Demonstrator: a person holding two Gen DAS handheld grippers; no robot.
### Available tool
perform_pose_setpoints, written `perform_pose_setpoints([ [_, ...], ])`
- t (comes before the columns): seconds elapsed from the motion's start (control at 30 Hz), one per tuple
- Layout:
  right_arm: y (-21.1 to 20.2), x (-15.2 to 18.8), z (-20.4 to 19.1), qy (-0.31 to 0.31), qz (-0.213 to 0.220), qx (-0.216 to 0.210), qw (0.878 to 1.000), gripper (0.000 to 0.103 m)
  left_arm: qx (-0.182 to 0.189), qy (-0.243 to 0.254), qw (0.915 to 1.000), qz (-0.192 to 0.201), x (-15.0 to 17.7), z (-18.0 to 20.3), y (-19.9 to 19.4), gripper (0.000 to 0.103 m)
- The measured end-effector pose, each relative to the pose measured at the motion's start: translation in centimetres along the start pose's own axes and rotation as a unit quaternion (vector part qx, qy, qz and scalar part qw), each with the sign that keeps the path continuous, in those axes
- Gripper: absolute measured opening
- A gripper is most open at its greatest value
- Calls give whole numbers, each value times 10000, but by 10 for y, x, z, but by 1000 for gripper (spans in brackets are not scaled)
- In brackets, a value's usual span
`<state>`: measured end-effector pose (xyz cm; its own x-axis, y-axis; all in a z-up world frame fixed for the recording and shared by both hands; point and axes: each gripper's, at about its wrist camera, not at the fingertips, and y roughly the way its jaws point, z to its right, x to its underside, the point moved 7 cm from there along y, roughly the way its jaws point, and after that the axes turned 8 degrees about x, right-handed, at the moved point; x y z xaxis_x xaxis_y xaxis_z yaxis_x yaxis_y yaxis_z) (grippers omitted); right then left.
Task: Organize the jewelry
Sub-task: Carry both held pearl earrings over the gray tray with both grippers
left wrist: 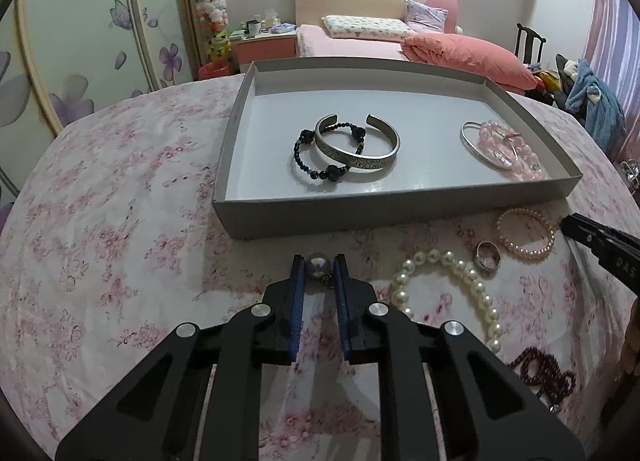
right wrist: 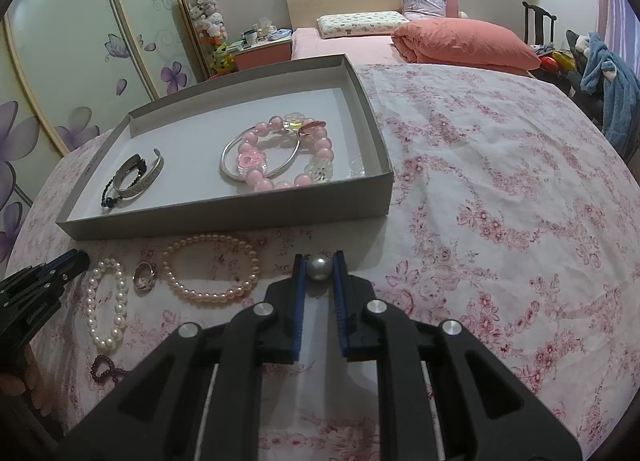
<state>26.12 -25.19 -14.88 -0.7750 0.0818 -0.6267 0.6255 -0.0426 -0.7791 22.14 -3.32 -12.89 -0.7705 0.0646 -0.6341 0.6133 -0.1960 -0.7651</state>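
L gripper (left wrist: 319,267) pinching pearl earring (left wrist: 318,266), R gripper (right wrist: 319,266) likewise

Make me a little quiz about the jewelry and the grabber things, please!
1. True or false: a silver cuff bangle lies inside the box.
2. What is the left gripper pinching between its fingertips? A) a grey pearl B) a finger ring C) a string of dark red beads
3. Short answer: is the silver ring in the box or on the flowery cloth?

Key: 1 true; 2 A; 3 on the flowery cloth, just in front of the box.
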Motion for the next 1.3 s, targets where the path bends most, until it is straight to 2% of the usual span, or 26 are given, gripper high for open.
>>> perform_pose_setpoints([
  [0.63,0,0,1,76,-12,-115,9999,15,59,-66,10000,7,-5,-4,3,16],
  [0.8,-3,1,7,310,30,-289,9991,14,102,-194,9997,60,-2,-8,-2,15],
  [1.13,-40,0,-10,225,528,-624,9964,14,115,-154,9968,773,-7,-4,-45,15],
  [1.3,-69,-2,-27,29,995,-714,9925,14,63,9,9930,1182,-11,7,-65,15],
])
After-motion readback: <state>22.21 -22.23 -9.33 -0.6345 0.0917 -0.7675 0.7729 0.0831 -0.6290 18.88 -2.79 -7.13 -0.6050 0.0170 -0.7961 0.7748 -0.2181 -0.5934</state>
